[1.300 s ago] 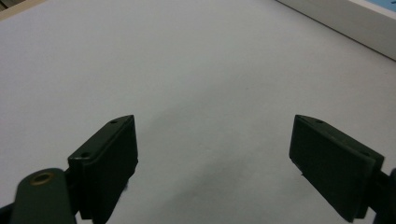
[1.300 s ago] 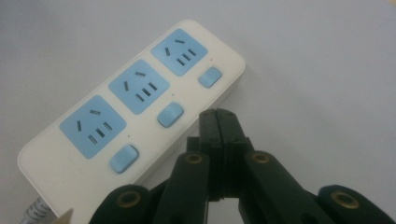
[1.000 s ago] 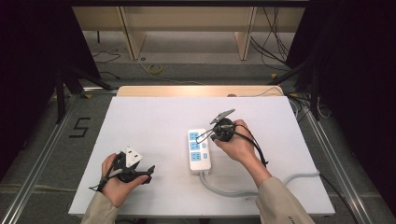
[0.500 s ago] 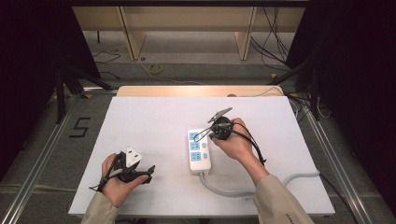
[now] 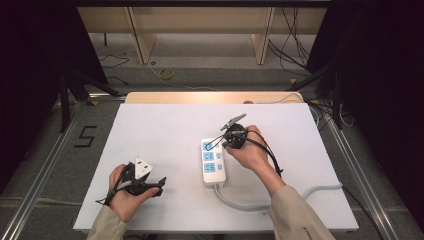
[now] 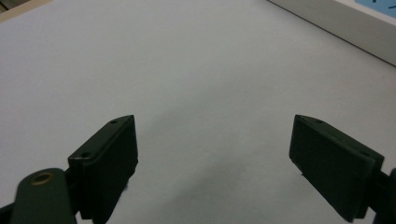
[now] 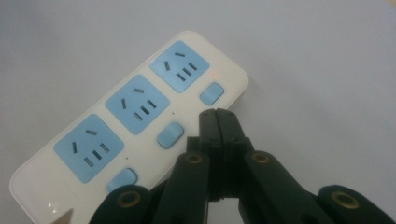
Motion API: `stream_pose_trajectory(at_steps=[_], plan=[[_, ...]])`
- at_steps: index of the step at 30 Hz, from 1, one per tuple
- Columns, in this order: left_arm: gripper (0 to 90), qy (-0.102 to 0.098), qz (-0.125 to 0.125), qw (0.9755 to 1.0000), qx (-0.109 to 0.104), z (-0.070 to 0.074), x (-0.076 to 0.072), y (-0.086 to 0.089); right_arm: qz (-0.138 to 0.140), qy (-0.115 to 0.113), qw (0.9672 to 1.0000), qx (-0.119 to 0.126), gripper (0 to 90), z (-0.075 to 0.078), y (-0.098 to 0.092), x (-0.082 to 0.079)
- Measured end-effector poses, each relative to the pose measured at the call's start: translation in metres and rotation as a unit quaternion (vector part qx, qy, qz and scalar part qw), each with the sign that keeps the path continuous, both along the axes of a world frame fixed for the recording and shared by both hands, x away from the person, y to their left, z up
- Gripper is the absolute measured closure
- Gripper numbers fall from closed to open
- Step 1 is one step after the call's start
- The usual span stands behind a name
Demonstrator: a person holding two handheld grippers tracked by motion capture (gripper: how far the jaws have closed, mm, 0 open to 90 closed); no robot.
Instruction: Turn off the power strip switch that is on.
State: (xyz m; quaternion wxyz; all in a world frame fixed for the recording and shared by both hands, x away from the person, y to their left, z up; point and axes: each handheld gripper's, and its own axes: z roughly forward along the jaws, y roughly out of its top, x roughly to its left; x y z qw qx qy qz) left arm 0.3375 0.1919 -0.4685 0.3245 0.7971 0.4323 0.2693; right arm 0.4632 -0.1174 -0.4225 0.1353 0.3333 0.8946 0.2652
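We note the right tool (image 7: 218,116), jaws together, tip just above the power strip (image 7: 130,126), whose long axis runs away left; the left tool (image 6: 212,163), jaws apart, sits well off.

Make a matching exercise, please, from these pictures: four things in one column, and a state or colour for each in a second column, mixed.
Things:
1. left gripper
2. right gripper
3. power strip sockets
4. power strip cable

States or colours:
a. light blue
b. jaws shut, tips beside a switch button
c. grey, curving over the table toward the right edge
d. jaws wide apart, nothing between them

Pairs: 1-d, 2-b, 3-a, 4-c
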Motion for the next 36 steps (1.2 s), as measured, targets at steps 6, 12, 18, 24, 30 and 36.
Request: stream_pose_trajectory(at_steps=[6, 12, 18, 24, 30, 36], plan=[[15.1, -0.002, 0.003, 1.0000, -0.003, 0.000, 0.000, 0.000, 0.000, 0.002, 1.0000, 0.000, 90.0, -0.001, 0.003, 0.003], [15.2, -0.002, 0.001, 1.0000, -0.003, 0.000, 0.000, 0.000, 0.001, 0.002, 1.0000, -0.004, 90.0, -0.001, 0.008, 0.004], [15.2, -0.003, 0.002, 1.0000, -0.004, 0.001, 0.000, 0.000, 0.004, 0.002, 1.0000, -0.005, 90.0, 0.000, 0.012, 0.006], [15.2, -0.003, 0.002, 1.0000, -0.004, 0.000, 0.000, 0.000, 0.001, 0.007, 1.0000, -0.005, 90.0, -0.001, 0.016, 0.008], [15.1, -0.003, 0.001, 1.0000, -0.004, 0.000, 0.000, 0.000, 0.001, 0.011, 0.9999, -0.006, 90.0, -0.003, 0.020, 0.011], [15.2, -0.003, 0.001, 1.0000, -0.004, 0.001, 0.000, 0.000, 0.000, 0.012, 0.9999, -0.007, 90.0, -0.004, 0.023, 0.013]])
